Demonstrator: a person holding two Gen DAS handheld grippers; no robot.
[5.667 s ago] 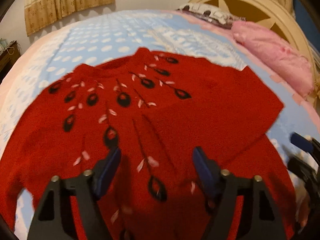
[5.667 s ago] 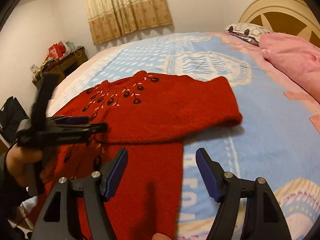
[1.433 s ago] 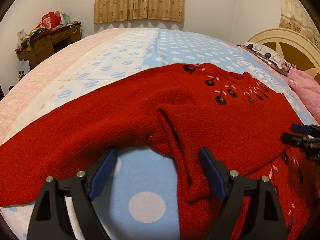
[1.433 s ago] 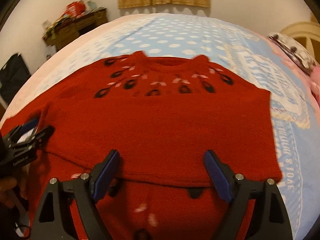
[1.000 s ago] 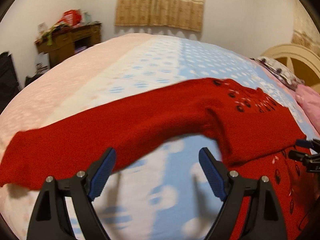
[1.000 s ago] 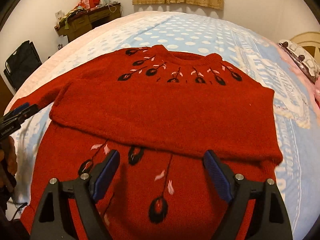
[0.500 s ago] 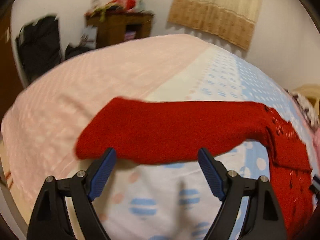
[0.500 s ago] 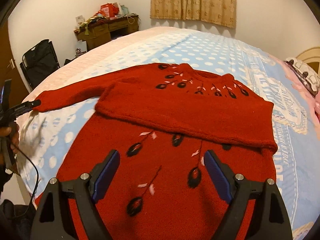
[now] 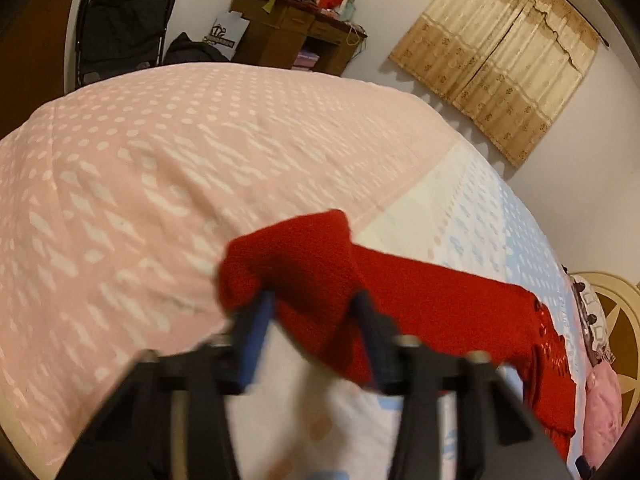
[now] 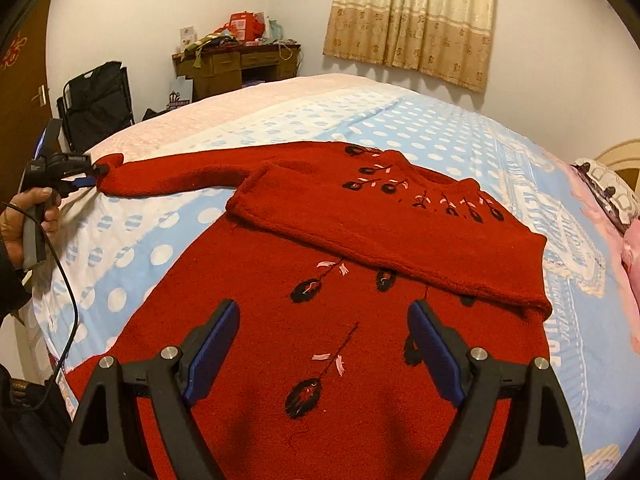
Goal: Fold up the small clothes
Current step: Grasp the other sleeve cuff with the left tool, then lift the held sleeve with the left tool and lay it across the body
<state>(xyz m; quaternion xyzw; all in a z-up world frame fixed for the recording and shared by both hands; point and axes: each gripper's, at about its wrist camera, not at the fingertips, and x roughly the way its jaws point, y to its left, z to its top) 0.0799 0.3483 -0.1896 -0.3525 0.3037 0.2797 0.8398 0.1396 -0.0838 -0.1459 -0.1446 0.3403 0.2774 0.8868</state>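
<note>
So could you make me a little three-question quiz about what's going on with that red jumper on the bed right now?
1. True or false: the left gripper is shut on the cuff of the outstretched sleeve.
2. Multiple choice: where does the other sleeve lie? A. dangling off the bed B. folded across the chest of the red sweater C. rolled up beside the pillow
3. Fill in: the right gripper hovers above the sweater's lower part with its jaws ____.

Key: 1 true; 2 B; 3 open, holding nothing.
</note>
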